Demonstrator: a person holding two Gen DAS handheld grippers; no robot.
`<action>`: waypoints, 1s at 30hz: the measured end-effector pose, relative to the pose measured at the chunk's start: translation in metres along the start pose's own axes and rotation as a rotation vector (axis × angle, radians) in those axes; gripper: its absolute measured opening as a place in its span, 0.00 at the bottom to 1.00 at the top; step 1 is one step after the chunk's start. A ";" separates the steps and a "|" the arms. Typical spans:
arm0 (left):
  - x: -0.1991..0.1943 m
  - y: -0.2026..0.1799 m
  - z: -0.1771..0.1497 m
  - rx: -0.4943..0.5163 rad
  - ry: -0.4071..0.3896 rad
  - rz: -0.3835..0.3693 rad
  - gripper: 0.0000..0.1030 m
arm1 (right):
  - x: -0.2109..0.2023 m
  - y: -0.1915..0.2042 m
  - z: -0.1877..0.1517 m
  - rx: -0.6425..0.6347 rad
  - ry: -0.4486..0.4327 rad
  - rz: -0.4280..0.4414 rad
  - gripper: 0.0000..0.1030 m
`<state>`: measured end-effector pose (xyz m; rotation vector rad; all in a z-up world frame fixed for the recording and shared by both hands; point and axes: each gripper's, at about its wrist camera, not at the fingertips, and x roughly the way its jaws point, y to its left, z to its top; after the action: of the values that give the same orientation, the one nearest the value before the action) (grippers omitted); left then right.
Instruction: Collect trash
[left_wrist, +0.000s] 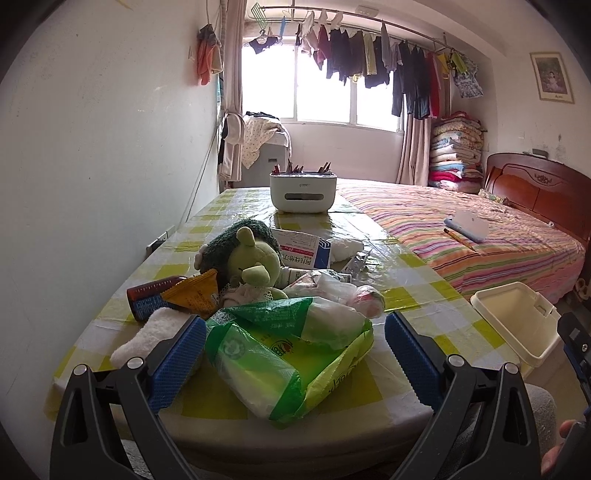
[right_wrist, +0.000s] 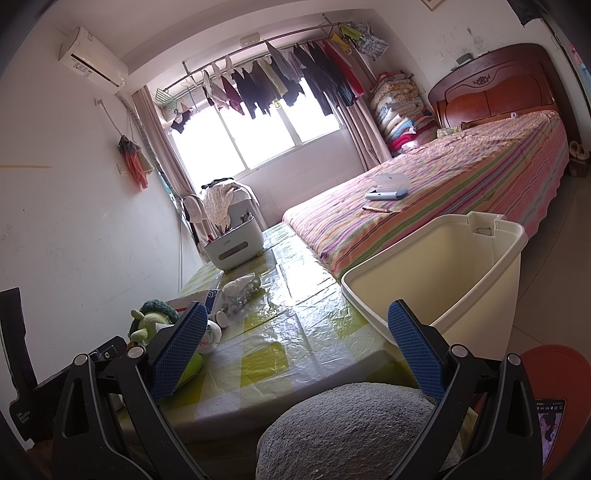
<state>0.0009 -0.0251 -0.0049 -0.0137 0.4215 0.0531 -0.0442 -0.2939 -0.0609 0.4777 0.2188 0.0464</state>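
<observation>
The green plastic wrapper (left_wrist: 288, 354) lies on the tabletop (left_wrist: 417, 295) just in front of the plush toy (left_wrist: 247, 266), between the spread fingers of the left gripper (left_wrist: 295, 358), which grip nothing. It looks light, soft and crinkly, likely slippery; pinching a bunched fold should hold best. Its print is unreadable. The right gripper (right_wrist: 297, 354) is also spread and empty, beside the cream bin (right_wrist: 436, 280).

Left gripper (left_wrist: 295, 354) and right gripper (right_wrist: 297, 350), both level, blue-padded fingers (left_wrist: 181, 363) spread wide.
</observation>
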 end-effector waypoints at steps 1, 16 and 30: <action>0.000 -0.001 0.000 0.005 0.001 -0.002 0.92 | 0.000 0.000 0.000 0.000 0.000 0.000 0.94; 0.000 -0.006 -0.002 0.022 0.008 -0.016 0.92 | 0.000 -0.001 0.000 0.002 0.000 0.000 0.94; 0.000 -0.007 -0.003 0.039 0.010 -0.014 0.92 | 0.000 -0.001 0.000 0.003 0.000 0.000 0.94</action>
<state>-0.0001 -0.0322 -0.0074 0.0218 0.4327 0.0312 -0.0438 -0.2945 -0.0619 0.4808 0.2191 0.0463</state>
